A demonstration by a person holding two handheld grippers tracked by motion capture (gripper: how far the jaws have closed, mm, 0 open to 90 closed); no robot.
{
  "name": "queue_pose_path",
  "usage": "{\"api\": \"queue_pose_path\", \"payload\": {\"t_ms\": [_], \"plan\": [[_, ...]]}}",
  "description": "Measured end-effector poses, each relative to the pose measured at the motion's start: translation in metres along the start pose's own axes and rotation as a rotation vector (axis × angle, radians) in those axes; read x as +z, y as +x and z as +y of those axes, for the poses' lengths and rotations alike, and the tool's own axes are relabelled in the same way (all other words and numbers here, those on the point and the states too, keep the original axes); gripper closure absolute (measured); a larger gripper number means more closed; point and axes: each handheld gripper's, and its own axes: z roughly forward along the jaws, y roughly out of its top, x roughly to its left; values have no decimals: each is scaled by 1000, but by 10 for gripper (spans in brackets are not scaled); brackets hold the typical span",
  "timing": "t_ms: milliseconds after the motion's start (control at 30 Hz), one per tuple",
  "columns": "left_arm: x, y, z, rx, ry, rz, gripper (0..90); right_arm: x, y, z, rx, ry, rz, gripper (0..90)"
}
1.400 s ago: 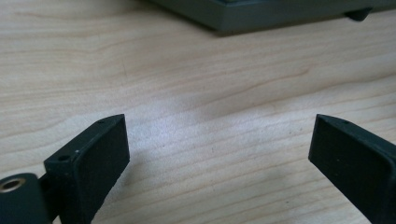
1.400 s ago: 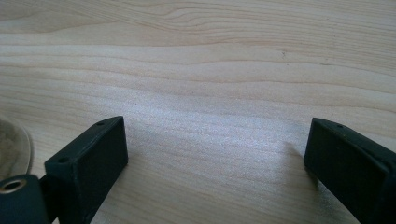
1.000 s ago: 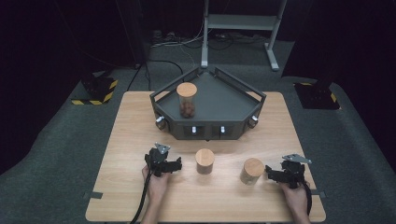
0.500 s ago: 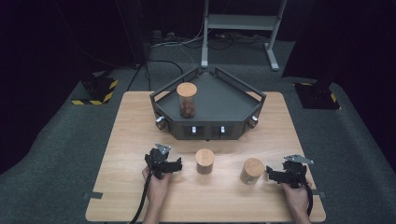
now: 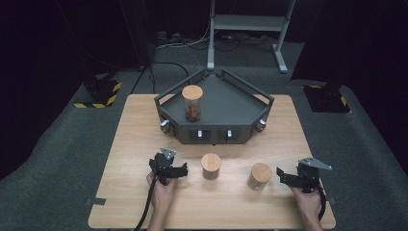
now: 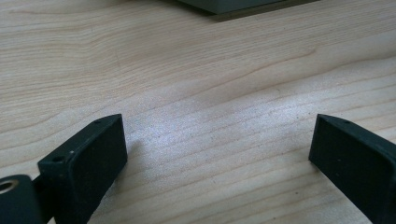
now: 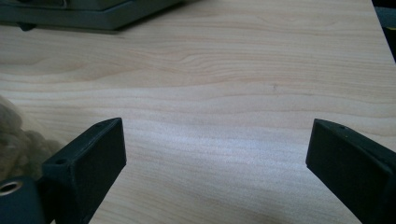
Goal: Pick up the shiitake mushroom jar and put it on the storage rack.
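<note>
So both grippers are sitting low on the pale wooden counter [image 5: 144, 125], near its 6 o'clock edge. The left gripper [image 5: 182, 169] is at about 7 o'clock on the counter, jaws spread wide with nothing but bare wood between them, and it points toward the small round jar with a wooden lid [image 5: 210, 166] just off at its 3 o'clock, close but not touching. The right gripper [image 5: 280, 175] is at about 5 o'clock on the counter; its jaws have just been closing a touch but they're wide apart with nothing between them, only counter grain. It points at the second small wood-lidded jar [image 5: 260, 176], which sits just beside it at its 9 o'clock, apart from the tips. In the right gripper view there's a blurry tan lump at the far left edge, can't tell for sure what it is. The 2 jars stand upright, near each other, between the 2 grippers. Further back at 12 o'clock is the dark grey angular tray with raised walls [image 5: 240, 103], and a taller clear jar with a wooden lid [image 5: 192, 102] stands upright inside it on its 9 o'clock side, with something brown at the bottom.
</note>
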Motion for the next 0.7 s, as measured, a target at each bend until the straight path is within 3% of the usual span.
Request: {"api": "queue_pose_path", "payload": {"t_ms": [267, 700], "plan": [[-1, 0, -1, -1, 0, 1, 40, -8, 4, 10, -16, -31, 26, 46], [-1, 0, -1, -2, 0, 1, 40, -19, 22, 33, -14, -120, 142, 35]]}}
